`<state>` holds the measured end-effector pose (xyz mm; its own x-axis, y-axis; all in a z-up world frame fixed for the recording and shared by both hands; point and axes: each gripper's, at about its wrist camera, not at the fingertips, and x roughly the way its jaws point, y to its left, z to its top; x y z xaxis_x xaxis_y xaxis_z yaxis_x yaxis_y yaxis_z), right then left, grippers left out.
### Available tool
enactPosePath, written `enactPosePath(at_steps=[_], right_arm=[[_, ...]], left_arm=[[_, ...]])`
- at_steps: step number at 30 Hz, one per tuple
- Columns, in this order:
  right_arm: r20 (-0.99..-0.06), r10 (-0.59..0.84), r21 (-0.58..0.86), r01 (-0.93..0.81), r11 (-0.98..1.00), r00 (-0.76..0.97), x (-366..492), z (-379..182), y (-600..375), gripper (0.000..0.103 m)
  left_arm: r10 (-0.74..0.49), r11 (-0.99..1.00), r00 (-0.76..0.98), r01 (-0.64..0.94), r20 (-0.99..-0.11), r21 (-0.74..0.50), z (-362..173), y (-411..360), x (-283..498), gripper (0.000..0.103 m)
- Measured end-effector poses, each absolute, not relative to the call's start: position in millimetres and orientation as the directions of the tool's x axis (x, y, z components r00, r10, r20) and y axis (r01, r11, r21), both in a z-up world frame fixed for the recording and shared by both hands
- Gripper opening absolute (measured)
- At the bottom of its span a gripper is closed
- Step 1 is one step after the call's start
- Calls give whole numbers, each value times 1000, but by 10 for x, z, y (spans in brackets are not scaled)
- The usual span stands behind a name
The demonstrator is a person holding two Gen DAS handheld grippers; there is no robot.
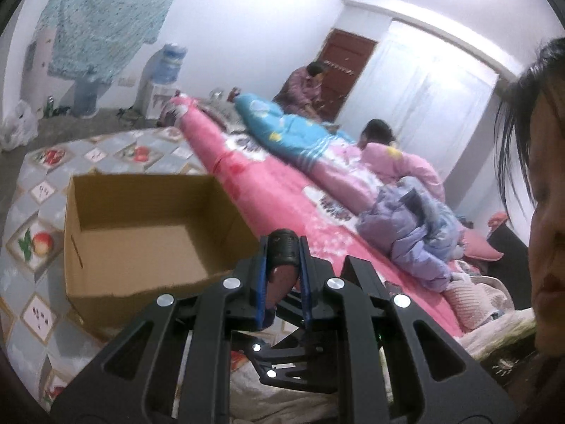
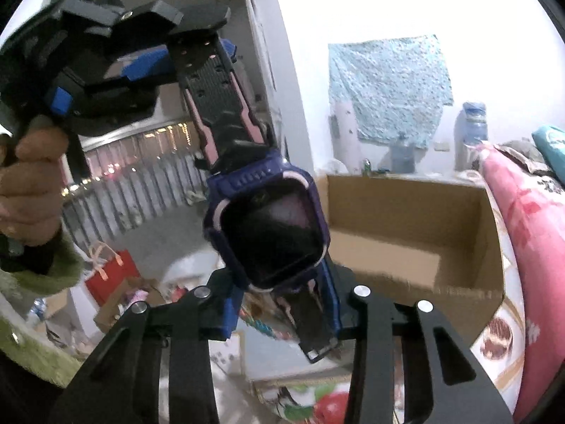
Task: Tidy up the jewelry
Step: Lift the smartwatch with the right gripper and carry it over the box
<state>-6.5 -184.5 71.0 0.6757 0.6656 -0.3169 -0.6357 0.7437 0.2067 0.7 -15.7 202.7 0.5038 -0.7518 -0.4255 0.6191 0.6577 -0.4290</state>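
A watch (image 2: pixel 272 229) with a dark blue case, a black screen and a black-and-pink strap hangs in the air between my two grippers. My left gripper (image 1: pixel 286 247) is shut on the end of the upper strap (image 1: pixel 284 243). In the right wrist view that same gripper (image 2: pixel 190 49) shows at the top left, with a hand (image 2: pixel 31 176) on its handle. My right gripper (image 2: pixel 279 282) has its blue pads against the lower end of the case, and the lower strap (image 2: pixel 310 321) dangles between the fingers. An open, empty cardboard box (image 2: pixel 388 194) (image 1: pixel 141 194) stands just beyond the watch.
The box rests on a fruit-patterned cloth (image 1: pixel 39 190) beside a bed with a pink sheet (image 1: pixel 268 190) and bundled quilts (image 1: pixel 416 233). Two people are at the bed's far side, and a face is close at the right edge. A red bag (image 2: pixel 113 275) stands on the floor.
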Motion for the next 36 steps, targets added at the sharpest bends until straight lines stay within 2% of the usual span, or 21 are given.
enactPosePath(at_steps=[1,3,7,10,12,18,25,32,33,34,36], right_arm=[[-308,672,207,-642,738,673,-57,747,-1851,36],[-305,667,174,-649,740,679,-15,867,-1836,25],[-357,602,37,-633,773,715,144,1064,-1757,23],[-399,580,-7,-635,772,710,343,1160,-1756,21],[-450,555,-39,-637,770,699,552,1221,-1733,8],[-597,494,-69,-654,754,633,1164,1209,-1594,6],[-796,349,-103,-679,727,495,1844,835,-1312,6],[-895,200,-146,-686,713,399,2232,460,-1183,6],[-901,195,-145,-692,707,388,2274,429,-1170,6],[-909,179,-148,-692,707,377,2331,388,-1162,6],[-929,147,-141,-692,708,339,2432,294,-1159,16]], left_arm=[[-755,654,506,627,-418,-423,2082,-150,16,15],[-746,663,528,638,-405,-391,2216,-135,28,15],[-699,713,590,623,-405,-322,2399,-56,151,15],[-655,754,635,585,-409,-299,2441,86,327,15],[-634,773,651,558,-417,-302,2419,182,490,15],[-568,823,661,474,-491,-313,2098,370,1039,15],[-468,882,645,384,-604,-273,1523,405,1622,15],[-382,914,594,359,-708,-191,1129,226,2066,16],[-368,917,586,357,-721,-178,1091,200,2113,18],[-354,921,581,354,-733,-163,1055,174,2157,24],[-298,936,578,334,-760,-113,983,126,2243,33]])
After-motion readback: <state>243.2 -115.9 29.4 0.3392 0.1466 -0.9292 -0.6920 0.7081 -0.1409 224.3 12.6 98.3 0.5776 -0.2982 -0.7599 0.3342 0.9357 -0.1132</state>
